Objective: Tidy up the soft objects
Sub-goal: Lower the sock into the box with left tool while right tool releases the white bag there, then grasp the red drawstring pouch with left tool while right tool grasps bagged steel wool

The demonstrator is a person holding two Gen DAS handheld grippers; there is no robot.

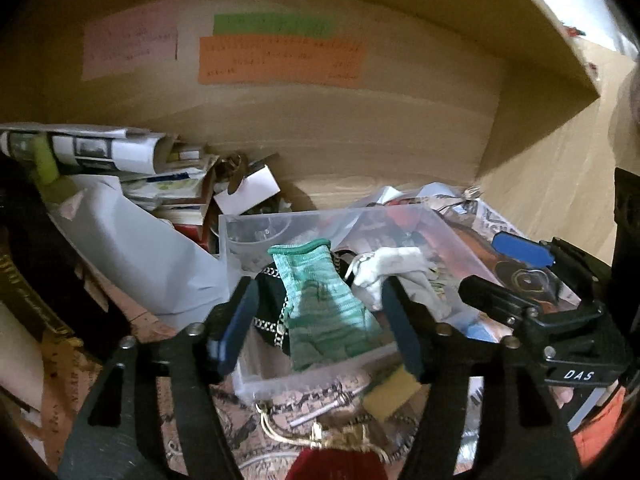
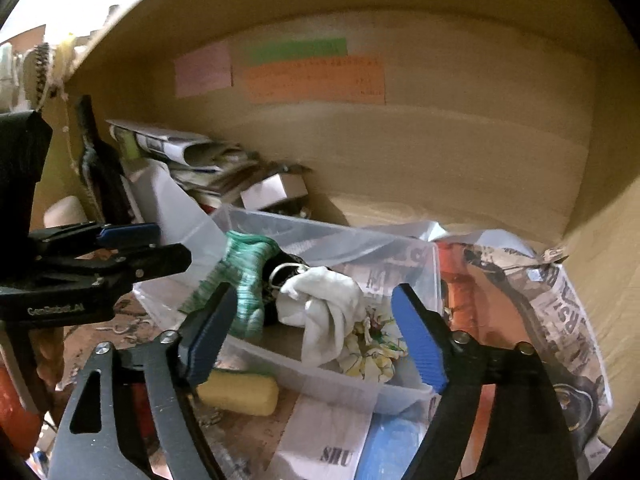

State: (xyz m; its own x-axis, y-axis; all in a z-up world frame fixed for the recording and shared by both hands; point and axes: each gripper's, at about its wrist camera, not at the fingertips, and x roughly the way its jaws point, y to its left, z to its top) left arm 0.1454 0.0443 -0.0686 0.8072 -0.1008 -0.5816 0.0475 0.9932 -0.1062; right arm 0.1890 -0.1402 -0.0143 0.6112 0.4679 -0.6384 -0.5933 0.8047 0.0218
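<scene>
A clear plastic bin [image 1: 256,228] [image 2: 400,396] sits on a cluttered wooden shelf. In it lie a green knit sock [image 1: 324,300] [image 2: 244,276], a black pouch with a chain [image 1: 270,304], a white cloth [image 1: 394,270] [image 2: 324,312] and a floral fabric piece [image 2: 372,352]. My left gripper [image 1: 320,320] is open, its fingers on either side of the green sock above the bin. My right gripper [image 2: 312,332] is open and empty, hovering over the white cloth. A yellow sponge [image 2: 240,394] [image 1: 390,394] lies in front of the bin.
Rolled papers and boxes [image 1: 120,160] pile up at the back left. Newspaper and a plastic bag [image 2: 540,300] lie right of the bin. Coloured notes [image 1: 280,60] hang on the back wall. A red pouch with gold cord [image 1: 336,460] lies near the front.
</scene>
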